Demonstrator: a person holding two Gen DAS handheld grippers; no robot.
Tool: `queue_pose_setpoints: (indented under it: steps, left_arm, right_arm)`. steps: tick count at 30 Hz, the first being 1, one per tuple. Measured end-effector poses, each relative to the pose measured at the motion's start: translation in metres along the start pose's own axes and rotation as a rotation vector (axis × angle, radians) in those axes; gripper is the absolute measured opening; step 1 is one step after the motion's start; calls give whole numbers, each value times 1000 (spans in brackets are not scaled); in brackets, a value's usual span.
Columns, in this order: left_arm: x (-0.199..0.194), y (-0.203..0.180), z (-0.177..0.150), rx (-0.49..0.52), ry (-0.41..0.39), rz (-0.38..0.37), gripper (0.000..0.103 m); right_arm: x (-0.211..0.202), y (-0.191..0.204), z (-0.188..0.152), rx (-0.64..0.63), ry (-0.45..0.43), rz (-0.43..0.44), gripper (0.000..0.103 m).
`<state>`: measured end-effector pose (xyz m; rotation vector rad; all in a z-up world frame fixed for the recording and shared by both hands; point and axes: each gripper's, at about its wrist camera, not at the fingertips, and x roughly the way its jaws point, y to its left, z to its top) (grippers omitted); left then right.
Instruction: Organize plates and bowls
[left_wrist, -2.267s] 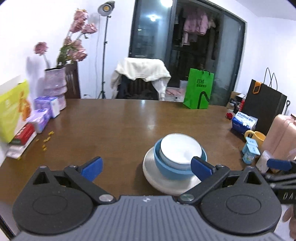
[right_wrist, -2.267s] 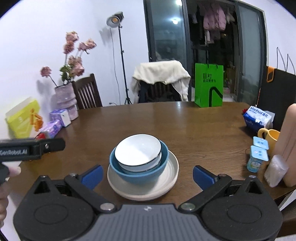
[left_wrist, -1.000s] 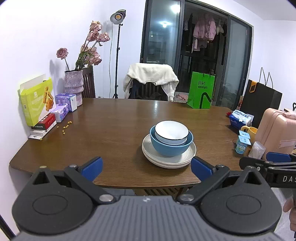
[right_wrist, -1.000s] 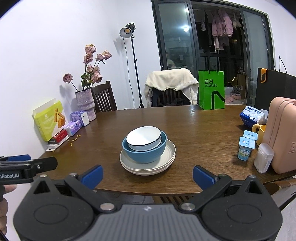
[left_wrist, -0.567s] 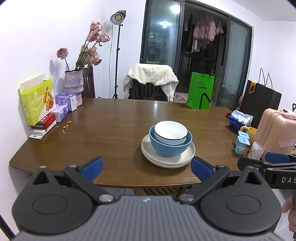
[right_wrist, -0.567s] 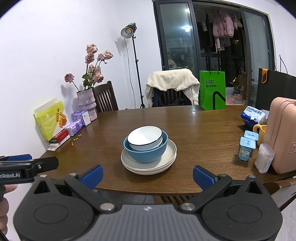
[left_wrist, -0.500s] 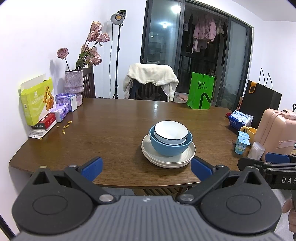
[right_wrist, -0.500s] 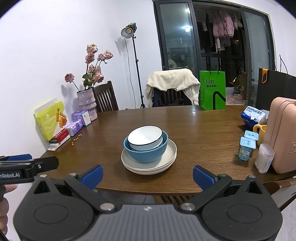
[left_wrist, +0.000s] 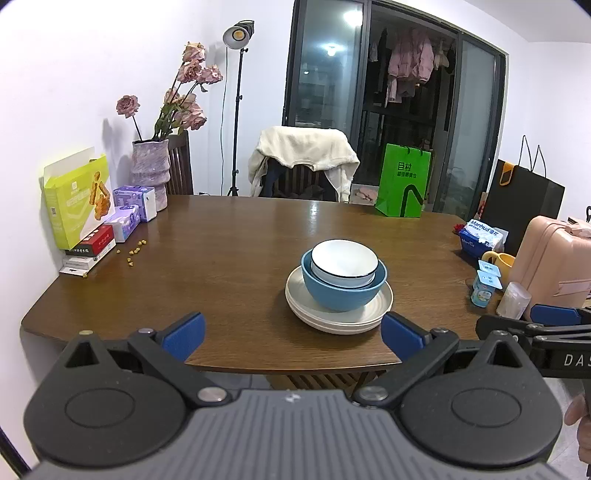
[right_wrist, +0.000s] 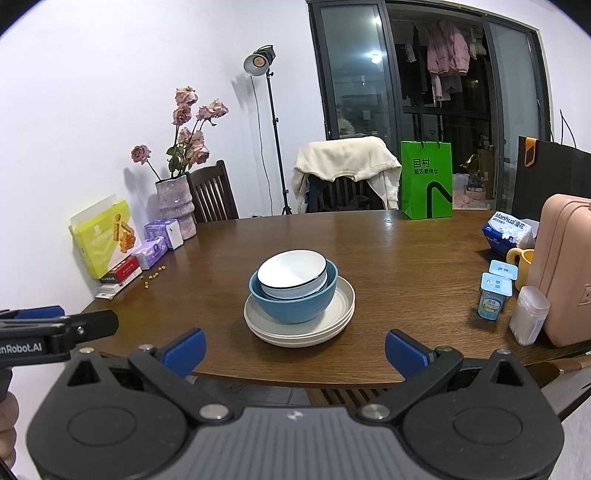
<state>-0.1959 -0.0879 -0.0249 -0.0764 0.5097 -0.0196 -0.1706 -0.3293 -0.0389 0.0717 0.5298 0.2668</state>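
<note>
A white bowl with a dark rim (left_wrist: 344, 262) (right_wrist: 292, 273) sits nested inside a blue bowl (left_wrist: 341, 293) (right_wrist: 295, 304). The blue bowl rests on a stack of cream plates (left_wrist: 340, 317) (right_wrist: 301, 328) near the front of the brown table (left_wrist: 229, 243) (right_wrist: 406, 251). My left gripper (left_wrist: 293, 334) is open, empty, and held back off the table's front edge. My right gripper (right_wrist: 295, 349) is likewise open and empty, short of the table edge. Each gripper shows at the side of the other's view.
At the table's left edge stand a yellow box (left_wrist: 77, 201), tissue packs (left_wrist: 131, 218) and a vase of roses (left_wrist: 151, 173). To the right are yogurt cups (right_wrist: 493, 295), a yellow mug (right_wrist: 521, 262), a pink suitcase (right_wrist: 565, 269) and a green bag (right_wrist: 426, 179).
Both grippers have pulled back from the stack and away from the table since 2.3 s ago. Over the last second almost nothing has moved. The dishes stay stacked.
</note>
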Motion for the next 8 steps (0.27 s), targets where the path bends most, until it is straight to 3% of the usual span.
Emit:
queue_pose_setpoints:
  steps: [8]
  left_arm:
    - [2,1,0,-5,12,0,103]
  right_arm:
    - [2,0,0,0,1,3,103]
